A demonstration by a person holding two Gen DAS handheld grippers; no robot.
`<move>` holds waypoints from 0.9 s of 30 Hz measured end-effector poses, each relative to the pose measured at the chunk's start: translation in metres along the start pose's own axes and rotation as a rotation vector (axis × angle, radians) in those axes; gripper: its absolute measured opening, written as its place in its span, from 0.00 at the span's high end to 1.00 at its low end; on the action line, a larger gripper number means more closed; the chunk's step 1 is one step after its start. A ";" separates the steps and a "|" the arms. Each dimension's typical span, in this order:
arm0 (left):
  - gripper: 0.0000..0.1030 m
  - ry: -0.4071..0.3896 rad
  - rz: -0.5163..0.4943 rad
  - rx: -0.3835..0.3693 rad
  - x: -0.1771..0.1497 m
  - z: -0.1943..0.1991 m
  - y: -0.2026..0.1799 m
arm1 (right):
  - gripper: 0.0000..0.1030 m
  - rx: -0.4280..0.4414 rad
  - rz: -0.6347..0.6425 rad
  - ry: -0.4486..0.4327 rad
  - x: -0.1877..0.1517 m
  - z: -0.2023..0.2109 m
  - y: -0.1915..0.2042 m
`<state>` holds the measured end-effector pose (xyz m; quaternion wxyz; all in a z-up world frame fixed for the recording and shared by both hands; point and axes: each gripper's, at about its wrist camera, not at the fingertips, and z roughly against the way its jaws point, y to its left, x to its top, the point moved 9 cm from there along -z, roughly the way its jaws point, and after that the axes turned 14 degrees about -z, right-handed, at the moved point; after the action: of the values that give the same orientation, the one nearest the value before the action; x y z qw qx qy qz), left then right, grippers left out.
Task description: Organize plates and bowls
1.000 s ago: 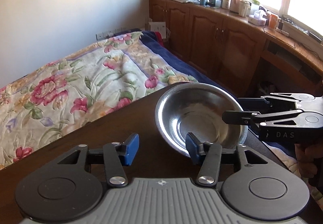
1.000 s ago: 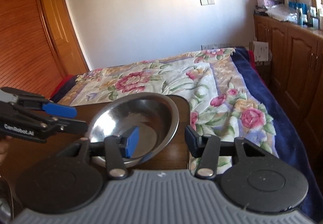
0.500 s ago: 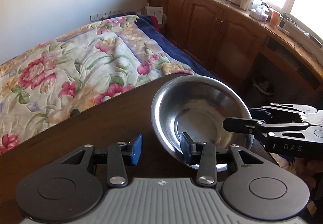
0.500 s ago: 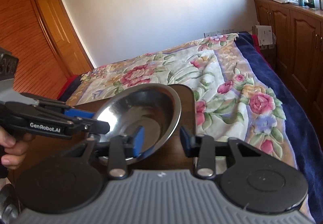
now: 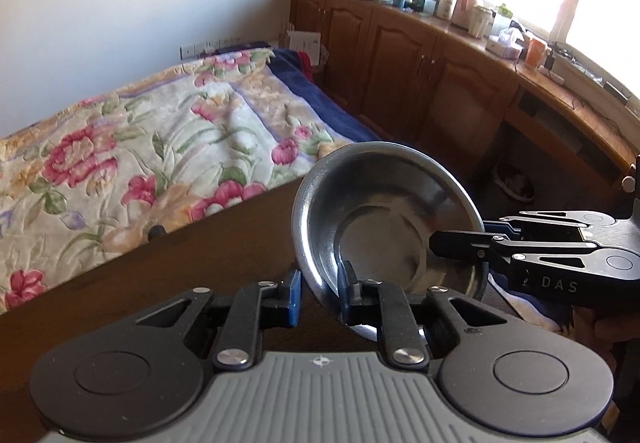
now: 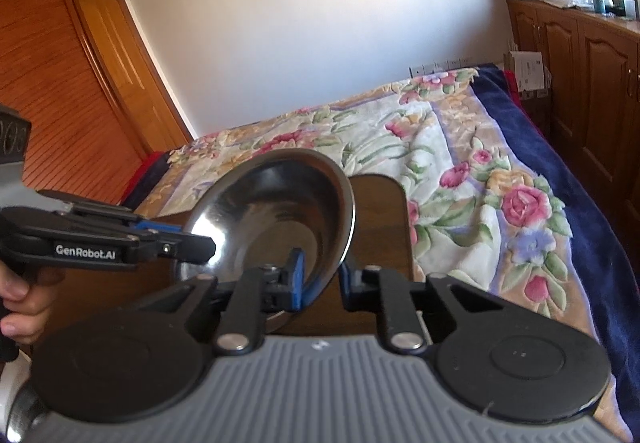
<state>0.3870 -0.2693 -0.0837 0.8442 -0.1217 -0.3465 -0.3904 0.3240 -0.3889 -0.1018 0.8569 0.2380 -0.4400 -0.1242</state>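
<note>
My left tool is narrowing on the near rim of the round stainless steel bowl, one blue pad outside the wall, one inside. My right tool is narrowing on the opposite rim the same way. A second ago both tools stood wider and the bowl sat flat; now it is tipped up between them. The bowl is at the far corner of the dark wooden bench, whose edge runs just beyond it. Past the bowl lies the floral-quilted bed, then brown wooden cabinets.
</note>
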 end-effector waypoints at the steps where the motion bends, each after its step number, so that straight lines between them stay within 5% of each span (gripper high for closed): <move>1: 0.80 -0.010 0.000 0.005 0.002 0.006 0.001 | 0.81 0.002 0.005 -0.006 0.002 0.002 0.004; 27: 0.80 -0.220 -0.007 0.112 -0.004 0.146 0.008 | 0.81 0.042 0.139 -0.137 0.018 0.062 0.089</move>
<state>0.3197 -0.1923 0.0204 0.8051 -0.1154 -0.4587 -0.3578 0.2843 -0.3385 -0.0125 0.8261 0.2159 -0.5157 -0.0712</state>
